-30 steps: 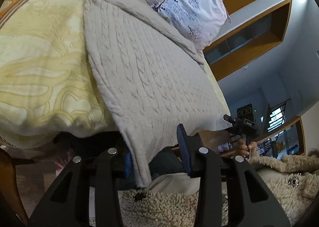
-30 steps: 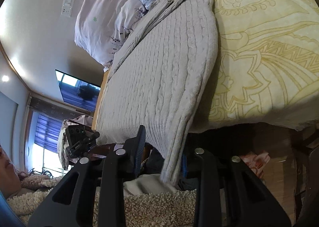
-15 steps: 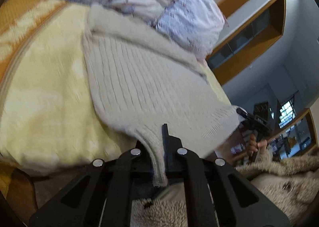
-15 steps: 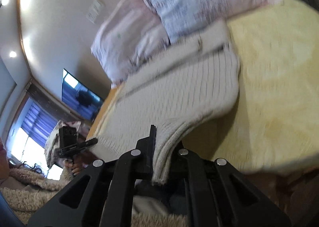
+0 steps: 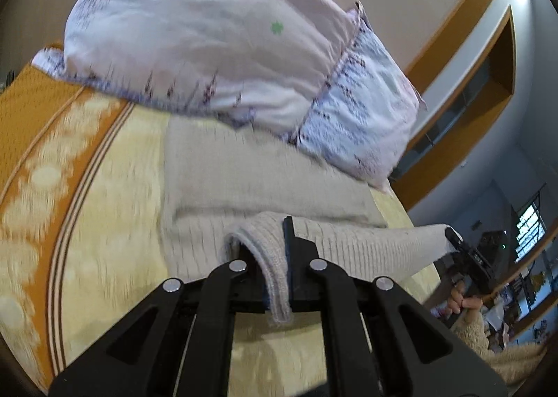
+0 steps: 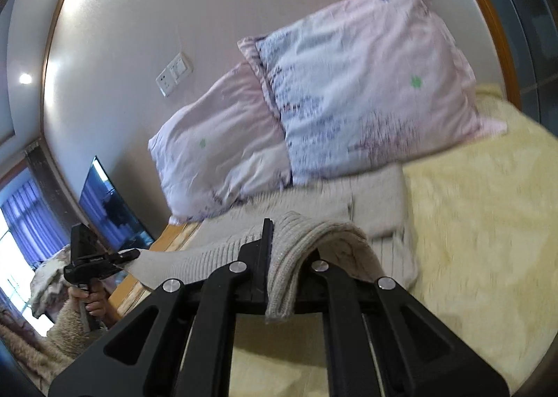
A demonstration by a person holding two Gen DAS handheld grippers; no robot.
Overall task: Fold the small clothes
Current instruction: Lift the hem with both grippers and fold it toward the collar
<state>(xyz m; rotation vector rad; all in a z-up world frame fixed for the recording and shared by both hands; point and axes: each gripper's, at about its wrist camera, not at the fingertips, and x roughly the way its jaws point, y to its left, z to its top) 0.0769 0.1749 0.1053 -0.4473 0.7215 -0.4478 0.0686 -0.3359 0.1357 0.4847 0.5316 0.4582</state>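
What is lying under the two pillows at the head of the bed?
The far edge of the beige knit sweater runs under the front of the pillows, on the yellow bedspread. How far it reaches beneath them is hidden. Both grippers are shut on its near hem.

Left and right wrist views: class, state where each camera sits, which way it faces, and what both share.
Left wrist: on the left gripper, facing the pillows; the right gripper and its hand show.
Right wrist: on the right gripper, facing the pillows; the left gripper shows.
Shared: the sweater clamped at its hem, yellow bedspread.
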